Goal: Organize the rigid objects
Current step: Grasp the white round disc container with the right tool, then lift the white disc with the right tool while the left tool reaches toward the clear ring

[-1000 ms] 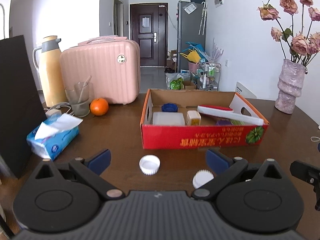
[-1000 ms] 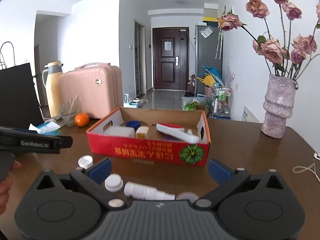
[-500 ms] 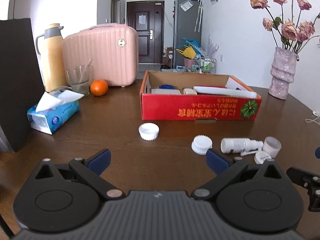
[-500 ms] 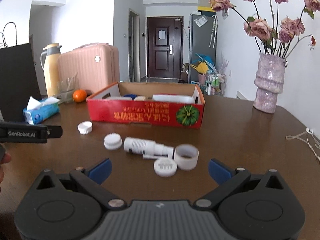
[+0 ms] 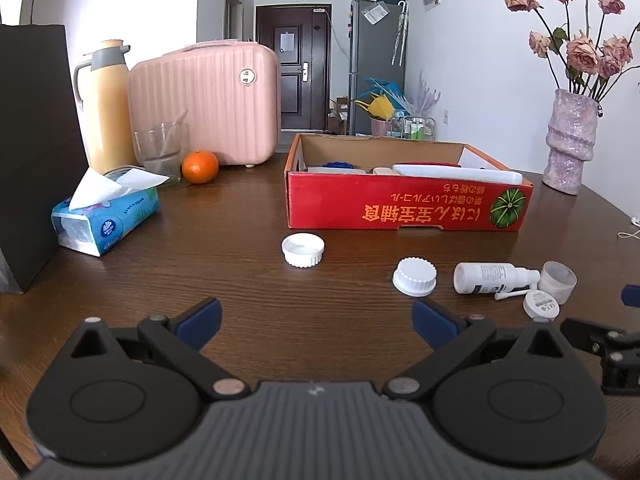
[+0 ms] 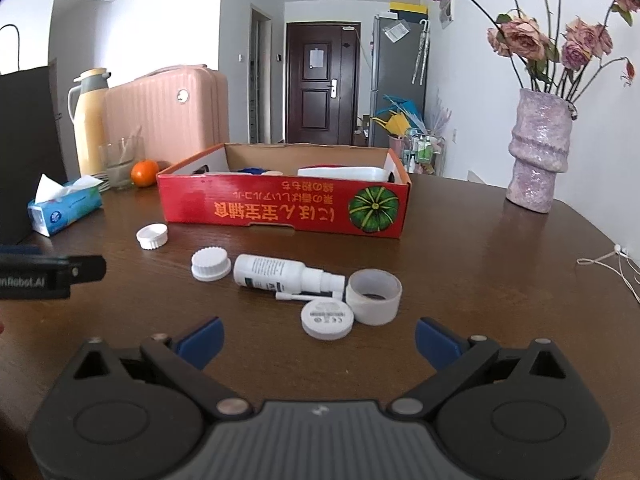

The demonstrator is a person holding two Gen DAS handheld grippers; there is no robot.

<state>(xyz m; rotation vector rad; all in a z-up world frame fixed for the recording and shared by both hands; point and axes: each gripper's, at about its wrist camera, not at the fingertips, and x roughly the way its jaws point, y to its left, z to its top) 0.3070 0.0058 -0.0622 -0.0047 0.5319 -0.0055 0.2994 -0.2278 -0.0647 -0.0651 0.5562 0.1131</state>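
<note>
left wrist view: left tongs point(image 5: 316, 316) spread wide, holding nothing, low over the bench point(image 5: 224, 280). step in hand looks like choosing the next loose piece, nothing grabbed yet. open white cap point(image 5: 303, 249) lies just ahead of the tongs, a bit left of centre. ridged white cap point(image 5: 414, 276) sits just ahead of the right finger; spray bottle point(image 5: 492, 277) on its side further right, with the white ring cup point(image 5: 558, 282) and flat round lid point(image 5: 541, 304) beyond it. red box point(image 5: 404, 204) stands well ahead, already part filled (contents hard to make out).

right wrist view: right tongs point(image 6: 318, 336) also wide apart and empty. flat round lid point(image 6: 328, 319) lies just ahead between the fingers, ring cup point(image 6: 373, 296) touching it on the right, spray bottle point(image 6: 280, 272) behind, ridged cap point(image 6: 211, 264) ahead-left. next move probably: ease forward, close on the lid or cup, carry it to the box; the flat lid may slip.
</note>
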